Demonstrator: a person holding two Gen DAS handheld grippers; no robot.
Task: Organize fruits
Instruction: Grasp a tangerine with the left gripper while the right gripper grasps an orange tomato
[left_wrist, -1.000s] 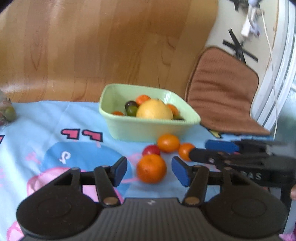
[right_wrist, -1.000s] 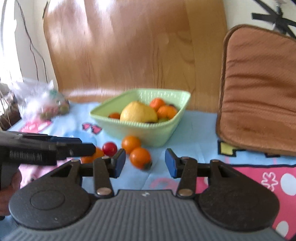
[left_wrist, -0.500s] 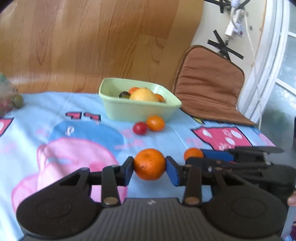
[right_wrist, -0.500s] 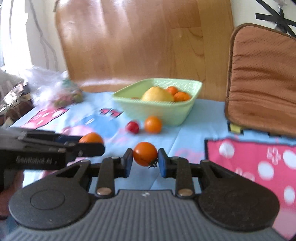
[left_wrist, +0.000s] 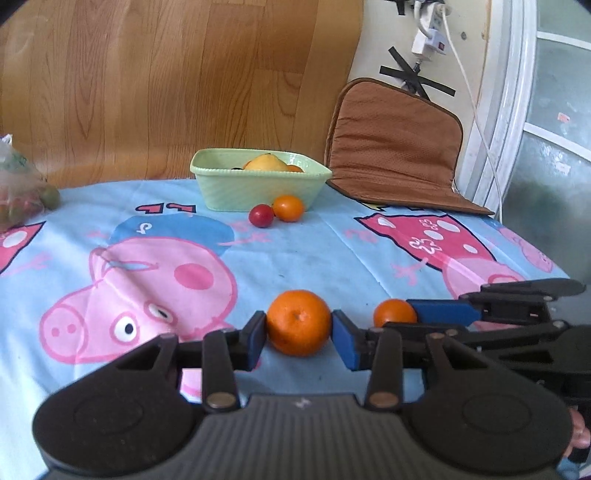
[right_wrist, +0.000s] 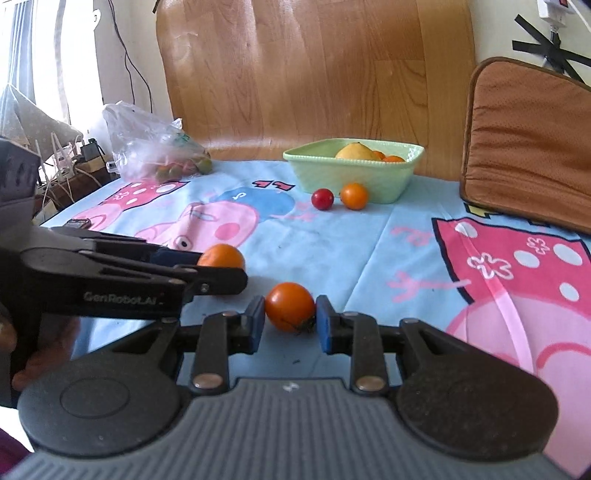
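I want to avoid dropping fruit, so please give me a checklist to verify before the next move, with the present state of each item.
1. Left claw closed on the mandarin, blue pads on both sides: ok.
2. Right claw closed on the orange tomato, pads on both sides: ok.
3. The two claws apart, not touching each other: cannot tell, they are very near in both views.
4. Green bowl upright on the tablecloth: ok.
5. Room left in the bowl: cannot tell, the lemon and other fruit hide the inside.
6. All loose fruit collected: not ok, a red cherry tomato and an orange one lie before the bowl.
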